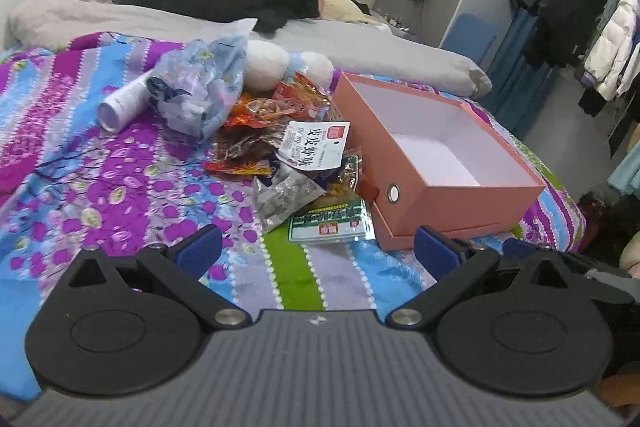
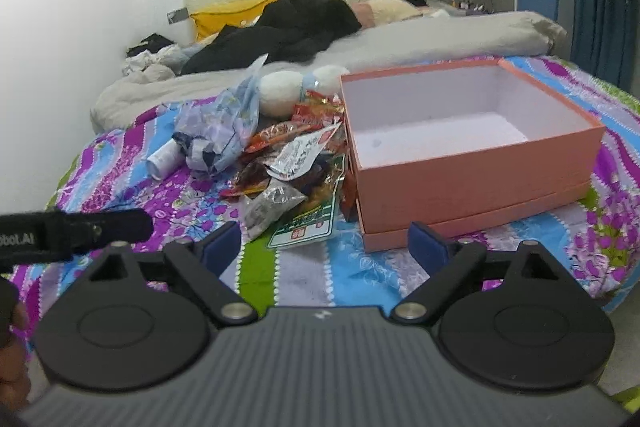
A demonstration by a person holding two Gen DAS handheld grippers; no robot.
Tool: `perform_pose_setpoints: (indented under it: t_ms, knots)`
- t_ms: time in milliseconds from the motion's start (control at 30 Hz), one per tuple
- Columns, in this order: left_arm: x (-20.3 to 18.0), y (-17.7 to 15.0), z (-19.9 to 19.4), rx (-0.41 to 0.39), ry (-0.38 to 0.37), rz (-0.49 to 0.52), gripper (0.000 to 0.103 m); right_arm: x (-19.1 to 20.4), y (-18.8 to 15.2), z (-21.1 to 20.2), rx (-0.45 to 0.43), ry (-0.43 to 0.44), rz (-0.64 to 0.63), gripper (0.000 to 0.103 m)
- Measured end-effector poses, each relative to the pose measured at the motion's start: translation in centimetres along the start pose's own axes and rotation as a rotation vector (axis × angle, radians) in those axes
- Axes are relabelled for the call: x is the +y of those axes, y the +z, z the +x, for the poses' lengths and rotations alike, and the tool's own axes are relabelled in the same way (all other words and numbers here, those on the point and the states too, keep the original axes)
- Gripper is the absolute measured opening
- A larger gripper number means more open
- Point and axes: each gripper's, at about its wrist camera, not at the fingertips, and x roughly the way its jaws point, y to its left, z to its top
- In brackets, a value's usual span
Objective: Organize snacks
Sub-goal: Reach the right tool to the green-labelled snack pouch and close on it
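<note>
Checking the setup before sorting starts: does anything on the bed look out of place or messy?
The snack packets lie in a loose heap left of the empty pink box, none inside. A crumpled plastic bag and a white tube sit beside them.

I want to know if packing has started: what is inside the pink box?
Nothing shows inside the pink box: only its bare white floor and walls. The near wall hides a strip of floor behind it.

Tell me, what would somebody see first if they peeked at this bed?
Probably the big pink box, open and empty, sitting on the bright flowery blanket. Right beside it, on its left, lies a messy pile of snack packets, with a crumpled blue plastic bag further left. Both tools, left and right, hover open in front.
</note>
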Motion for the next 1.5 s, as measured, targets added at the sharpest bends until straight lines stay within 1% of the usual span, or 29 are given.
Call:
perform_pose_setpoints:
  t_ms: [67, 200, 267, 300, 333, 400, 433, 533, 633, 667, 700, 733, 767, 833, 900, 1000, 1100, 1200, 1267, 1300, 1333, 1367, 1433, 1500]
  knots:
    - [0.7, 0.2, 2.0, 0.022, 0.002, 0.004, 0.102, -0.2, -0.2, 1.3, 0.013, 0.011, -0.01, 0.091]
    - [2.7, 0.4, 5.6, 0.055, -0.012, -0.011, 0.102, -0.4, -0.5, 3.7, 0.039, 0.052, 0.018, 0.091]
    - [3.6, 0.5, 7.2, 0.061, -0.017, -0.02, 0.101, -0.1, -0.7, 5.1, 0.061, 0.067, 0.007, 0.085]
    - [4.1, 0.7, 8.0, 0.068, -0.017, -0.025, 0.099, 0.1, -0.8, 5.8, 0.075, 0.066, 0.005, 0.076]
    - [4.6, 0.8, 8.8, 0.078, -0.02, -0.034, 0.097, 0.1, -1.0, 6.4, 0.09, 0.067, 0.01, 0.073]
    - [5.5, 1.0, 10.3, 0.1, -0.033, -0.05, 0.096, 0.3, -1.2, 7.8, 0.117, 0.072, 0.022, 0.072]
    - [5.7, 1.1, 10.8, 0.108, -0.041, -0.053, 0.095, 0.4, -1.2, 8.4, 0.126, 0.071, 0.023, 0.068]
    - [6.3, 1.5, 12.7, 0.132, -0.069, -0.055, 0.094, 0.4, -1.3, 10.0, 0.145, 0.068, 0.026, 0.065]
    - [6.6, 1.9, 14.8, 0.152, -0.101, -0.053, 0.092, 0.1, -1.4, 11.4, 0.157, 0.074, 0.054, 0.063]
    - [6.7, 2.0, 15.5, 0.158, -0.111, -0.05, 0.092, 0.0, -1.4, 12.0, 0.162, 0.074, 0.057, 0.06]
    - [6.8, 2.1, 16.2, 0.166, -0.122, -0.047, 0.091, 0.1, -1.3, 12.5, 0.166, 0.068, 0.051, 0.053]
    - [6.9, 2.1, 17.0, 0.175, -0.13, -0.044, 0.091, 0.1, -1.3, 13.0, 0.17, 0.064, 0.044, 0.05]
    - [7.0, 2.2, 17.6, 0.186, -0.129, -0.041, 0.091, 0.1, -1.3, 13.5, 0.173, 0.065, 0.041, 0.049]
    - [7.1, 2.1, 18.9, 0.204, -0.134, -0.031, 0.091, 0.1, -1.2, 14.2, 0.183, 0.063, 0.038, 0.045]
    - [7.3, 2.1, 20.0, 0.215, -0.126, -0.022, 0.091, 0.0, -1.2, 14.8, 0.186, 0.053, 0.037, 0.044]
    - [7.6, 2.1, 21.4, 0.227, -0.125, -0.023, 0.091, -0.1, -1.1, 15.6, 0.187, 0.041, 0.043, 0.04]
    - [7.4, 2.3, 22.3, 0.223, -0.133, -0.009, 0.091, -0.4, -1.0, 16.3, 0.19, 0.042, 0.064, 0.04]
    - [7.1, 2.4, 23.0, 0.218, -0.119, 0.002, 0.081, -0.7, -1.0, 16.7, 0.192, 0.036, 0.093, 0.04]
    - [6.9, 2.4, 23.2, 0.212, -0.118, 0.006, 0.076, -0.8, -1.1, 16.9, 0.204, 0.013, 0.113, 0.041]
    - [6.9, 2.3, 23.2, 0.209, -0.119, 0.005, 0.071, -0.8, -1.2, 17.1, 0.212, -0.003, 0.118, 0.042]
    - [6.9, 2.3, 23.3, 0.206, -0.123, -0.005, 0.067, -0.9, -1.3, 17.2, 0.213, -0.014, 0.125, 0.053]
    - [7.0, 2.3, 23.2, 0.202, -0.125, -0.019, 0.067, -1.0, -1.4, 17.3, 0.209, -0.008, 0.138, 0.056]
    - [7.1, 2.2, 23.1, 0.19, -0.125, -0.028, 0.063, -1.2, -1.5, 17.5, 0.207, 0.011, 0.158, 0.057]
    - [7.5, 2.0, 22.8, 0.181, -0.119, -0.075, 0.061, -1.1, -1.4, 17.5, 0.185, 0.033, 0.158, 0.056]
